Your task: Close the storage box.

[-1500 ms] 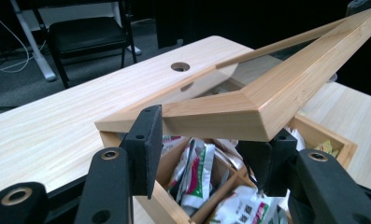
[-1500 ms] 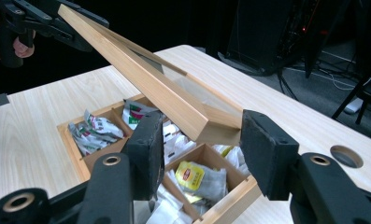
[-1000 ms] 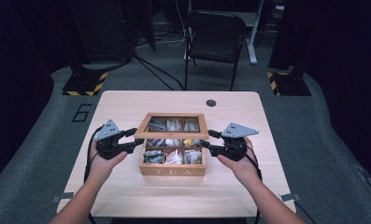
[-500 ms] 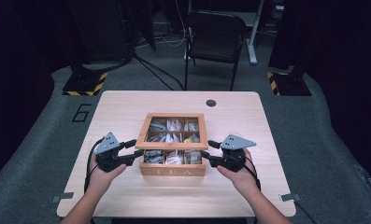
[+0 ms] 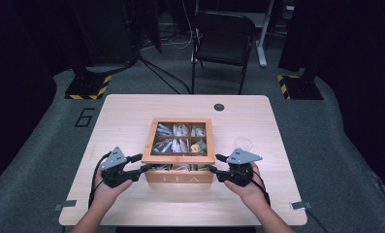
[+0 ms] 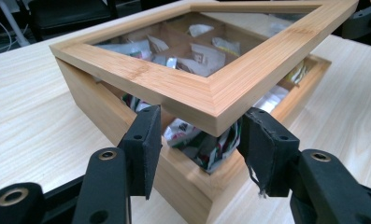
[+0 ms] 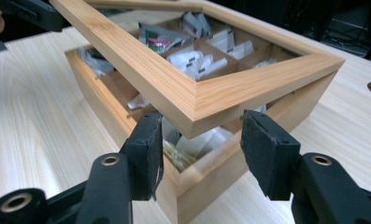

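A wooden tea box [image 5: 180, 178] with several compartments of tea bags [image 5: 180, 144] stands mid-table. Its glass-paned lid [image 5: 180, 158] is tilted, the front edge raised a little above the box. My left gripper [image 5: 144, 162] is shut on the lid's front left corner, my right gripper [image 5: 214, 163] on the front right corner. In the left gripper view the lid corner [image 6: 211, 100] sits wedged between the pads [image 6: 150, 149] of the left gripper [image 6: 199, 135], with tea bags below. The right gripper view has the other corner [image 7: 192, 109] wedged in the right gripper [image 7: 202, 135].
A clear round object [image 5: 242, 143] lies on the table just behind my right hand. A dark round hole [image 5: 219, 107] is near the table's far edge. Beyond the table stand a black chair [image 5: 224, 39] and striped floor bases [image 5: 88, 87].
Both hands have sunk and come nearer to the table's front edge, bringing the lid's front edge down with them. The gap between lid and box is smaller.
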Demonstrator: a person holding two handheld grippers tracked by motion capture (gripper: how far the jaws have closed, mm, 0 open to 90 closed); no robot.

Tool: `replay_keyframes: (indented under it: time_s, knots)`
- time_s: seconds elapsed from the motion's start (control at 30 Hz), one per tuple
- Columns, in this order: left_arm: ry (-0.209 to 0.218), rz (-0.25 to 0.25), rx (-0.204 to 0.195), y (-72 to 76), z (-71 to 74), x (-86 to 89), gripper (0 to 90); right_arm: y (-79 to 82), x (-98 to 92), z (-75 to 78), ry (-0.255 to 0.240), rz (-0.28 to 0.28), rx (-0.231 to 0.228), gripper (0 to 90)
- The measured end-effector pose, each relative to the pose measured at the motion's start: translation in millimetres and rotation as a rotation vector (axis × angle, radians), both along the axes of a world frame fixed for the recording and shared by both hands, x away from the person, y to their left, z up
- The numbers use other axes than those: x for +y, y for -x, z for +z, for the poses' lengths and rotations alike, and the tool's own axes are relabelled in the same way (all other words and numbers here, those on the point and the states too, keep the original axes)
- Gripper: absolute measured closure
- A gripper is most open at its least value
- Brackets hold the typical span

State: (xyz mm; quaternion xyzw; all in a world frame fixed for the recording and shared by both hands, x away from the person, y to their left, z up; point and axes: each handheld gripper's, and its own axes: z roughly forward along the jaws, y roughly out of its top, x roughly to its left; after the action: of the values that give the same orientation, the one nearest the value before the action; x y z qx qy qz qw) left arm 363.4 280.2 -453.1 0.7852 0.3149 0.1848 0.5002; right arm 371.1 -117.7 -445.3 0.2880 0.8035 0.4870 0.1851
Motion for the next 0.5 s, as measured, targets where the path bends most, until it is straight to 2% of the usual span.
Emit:
replay_keyframes:
  time_s: [0.13,0.2,0.33,0.5]
  knots:
    - [0.008,-0.01,0.007,3.8,-2.9,3.3,47.8,1.8,-1.7,-3.2,0.024,0.01,0.008,47.0]
    - [0.023,-0.006,0.011,5.4,-2.3,5.1,47.6,3.6,-4.5,-3.3,0.003,0.01,0.013,47.3]
    - [0.025,0.002,0.008,7.0,-1.8,7.2,47.1,3.8,-13.1,1.2,-0.029,-0.007,0.024,47.3]
    - [0.026,0.014,0.012,6.2,-2.8,10.2,46.6,4.1,-19.4,-1.0,-0.027,-0.018,0.027,46.1]
